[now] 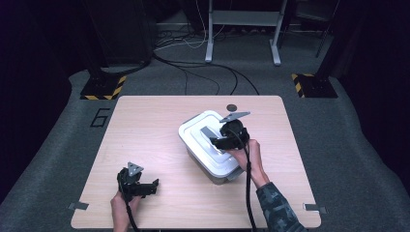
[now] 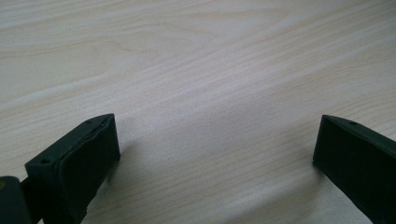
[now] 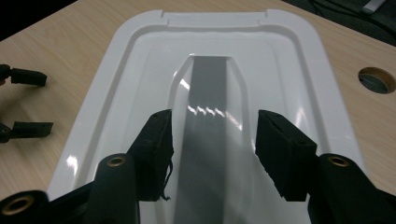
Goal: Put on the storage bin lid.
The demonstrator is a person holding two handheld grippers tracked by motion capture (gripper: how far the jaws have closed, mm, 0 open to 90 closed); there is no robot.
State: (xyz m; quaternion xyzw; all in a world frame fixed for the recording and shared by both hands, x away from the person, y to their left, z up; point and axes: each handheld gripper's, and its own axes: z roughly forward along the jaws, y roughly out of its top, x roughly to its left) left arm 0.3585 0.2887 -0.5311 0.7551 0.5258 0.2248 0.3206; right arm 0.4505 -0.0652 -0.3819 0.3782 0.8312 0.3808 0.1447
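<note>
The right hand-held gripper (image 3: 214,154) has its jaws partly apart, while the left hand-held gripper (image 2: 215,154) gapes wide.

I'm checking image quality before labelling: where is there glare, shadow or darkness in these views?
Right gripper view: bright glare streaks on the white lid and a row of highlights on its grey handle. Left gripper view: soft shadows beside the left gripper's jaws on the table. High view: the room around the table is very dark.

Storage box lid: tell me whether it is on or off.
On. The white lid sits flat over the clear box, rim all round; the right gripper hovers open astride its grey handle.
</note>
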